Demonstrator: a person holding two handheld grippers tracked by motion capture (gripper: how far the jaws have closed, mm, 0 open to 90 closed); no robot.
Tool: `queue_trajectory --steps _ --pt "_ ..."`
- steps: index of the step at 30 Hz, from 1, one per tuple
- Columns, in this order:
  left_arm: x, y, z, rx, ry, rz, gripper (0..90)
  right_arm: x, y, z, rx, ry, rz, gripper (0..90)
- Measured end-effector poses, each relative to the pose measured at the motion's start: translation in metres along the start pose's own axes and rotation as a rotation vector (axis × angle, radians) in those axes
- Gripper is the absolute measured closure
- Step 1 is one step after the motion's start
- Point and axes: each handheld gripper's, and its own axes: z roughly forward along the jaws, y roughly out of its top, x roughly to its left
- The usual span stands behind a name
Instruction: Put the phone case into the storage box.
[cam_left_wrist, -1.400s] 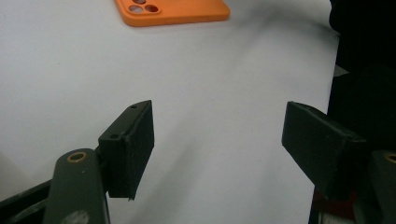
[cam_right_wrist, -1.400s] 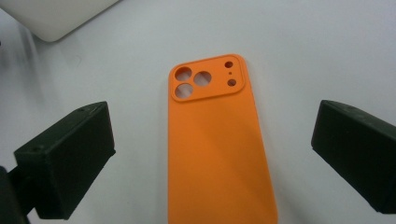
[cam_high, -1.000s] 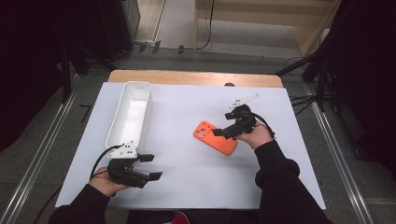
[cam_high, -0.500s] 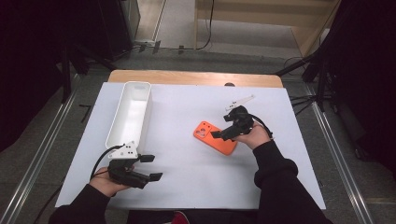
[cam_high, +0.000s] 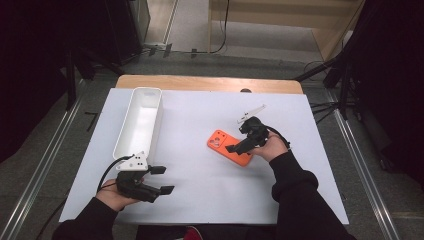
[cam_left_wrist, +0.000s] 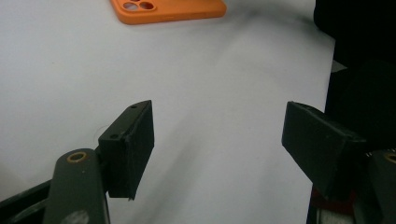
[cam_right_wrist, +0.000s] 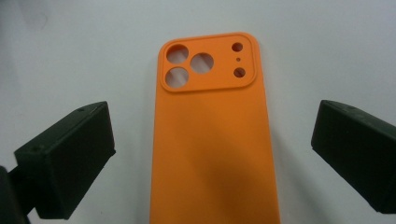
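An orange phone case (cam_high: 222, 145) lies back up on the white table (cam_high: 200, 200), right of the middle. In the right gripper view the orange phone case (cam_right_wrist: 212, 154) runs up between the two jaws, its camera cutouts at the far end. My right gripper (cam_right_wrist: 212, 135) straddles it, open, with a gap on each side. In the high view the right gripper (cam_high: 236, 140) hovers over the case's right end. My left gripper (cam_high: 163, 179) rests near the front left edge, open and holding nothing. From the left gripper (cam_left_wrist: 219, 126), the case (cam_left_wrist: 168, 9) shows far ahead.
A long white tray (cam_high: 125, 135) lies along the left side of the table, just beyond the left hand. The table's wooden back edge (cam_high: 210, 83) runs across the far side. Dark stands and cables surround the table.
The right gripper has edged slightly leftward and lower over the orange case. The left gripper and the case have stayed put.
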Motion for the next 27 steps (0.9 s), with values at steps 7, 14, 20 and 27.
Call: queue_trajectory --steps 7,14,20,27 --pt "0.000 0.000 0.000 0.000 -0.001 0.002 25.6 0.002 -0.001 0.007 0.054 -0.020 -0.022 0.0" --pt "0.000 0.000 0.000 0.009 -0.001 0.005 25.6 0.002 -0.003 0.011 0.082 -0.032 -0.030 0.0" --pt "0.000 0.000 0.000 0.007 -0.004 0.005 25.6 0.002 -0.004 0.014 0.107 -0.039 -0.047 0.0" --pt "0.000 0.000 0.000 0.008 -0.003 0.005 25.6 0.002 -0.006 0.018 0.136 -0.048 -0.046 0.0"
